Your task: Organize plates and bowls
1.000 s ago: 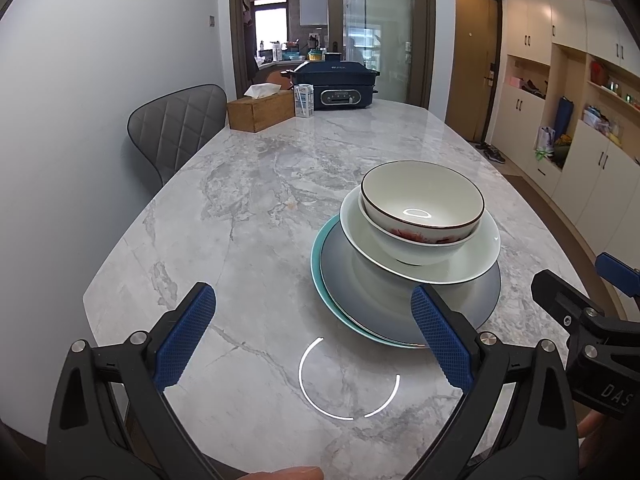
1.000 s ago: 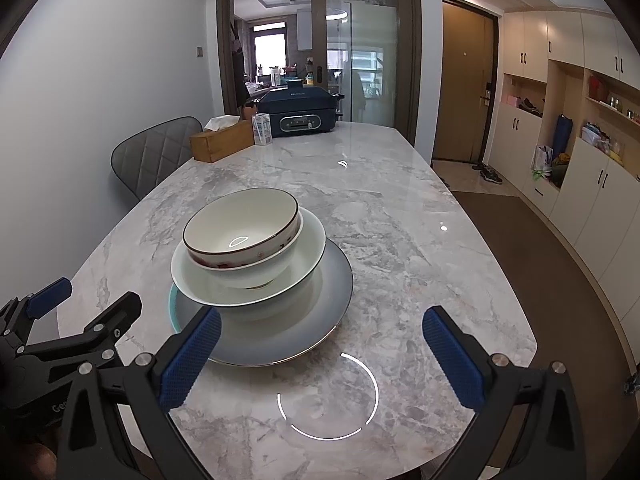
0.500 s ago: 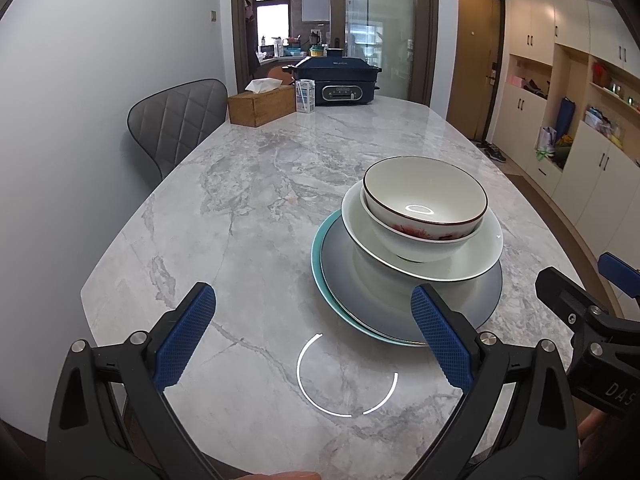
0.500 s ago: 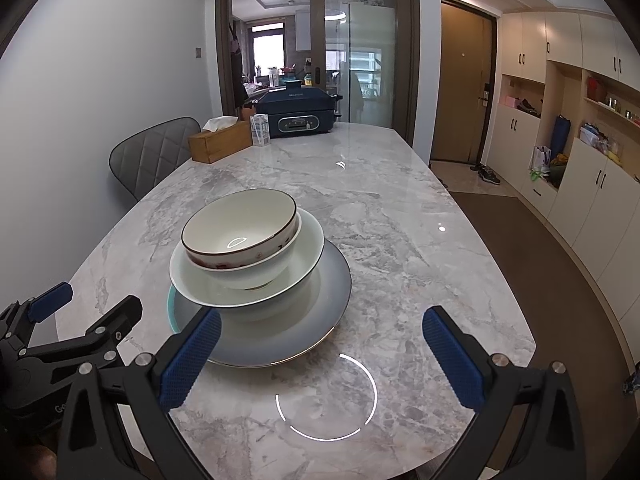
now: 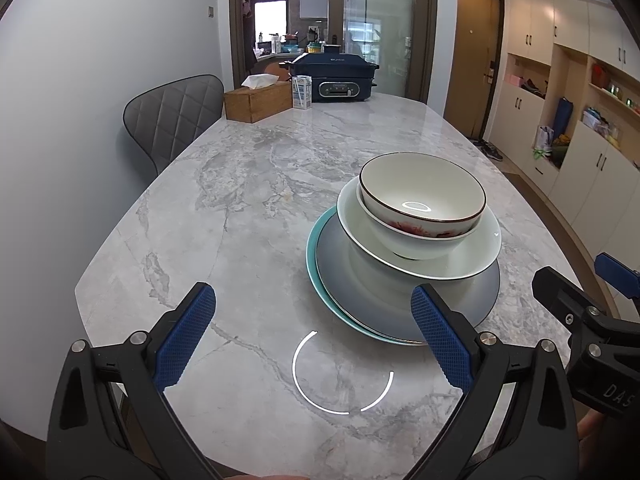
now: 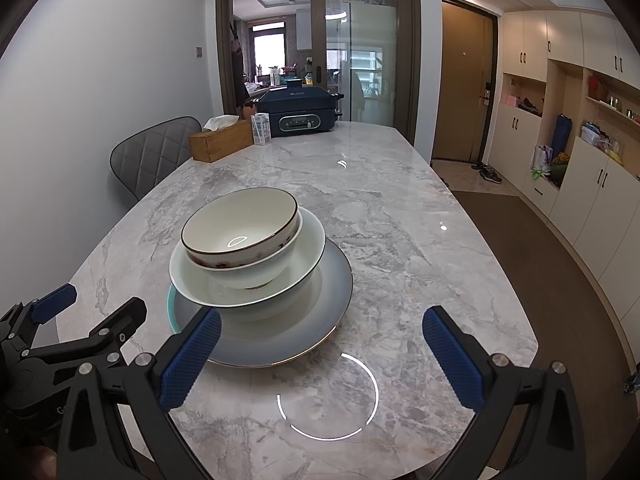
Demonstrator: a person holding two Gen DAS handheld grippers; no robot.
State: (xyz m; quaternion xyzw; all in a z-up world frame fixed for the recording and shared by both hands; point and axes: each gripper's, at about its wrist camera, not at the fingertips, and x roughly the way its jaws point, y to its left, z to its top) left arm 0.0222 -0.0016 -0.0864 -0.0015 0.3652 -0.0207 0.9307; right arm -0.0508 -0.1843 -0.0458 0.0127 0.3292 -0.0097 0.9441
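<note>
Marble counter (image 5: 248, 208) in a dining rm, tissue box (image 5: 258, 100) & blue cooker (image 5: 334, 78) at the far end. Stack sits near the near edge: rimmed bowl (image 5: 422, 194) in white bowl (image 5: 472, 256), on grey plate (image 5: 360, 292) over teal plate (image 5: 314, 248). Left claw (image 5: 312, 340) & right claw (image 6: 320, 360) both wide open, holding nothing, just short of the stack.

stacked bowl (image 5: 422, 196), plates (image 5: 404, 300), marble table (image 5: 248, 200)

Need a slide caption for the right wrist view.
Open right gripper near stacked bowl, white dish and plates on marble table.
</note>
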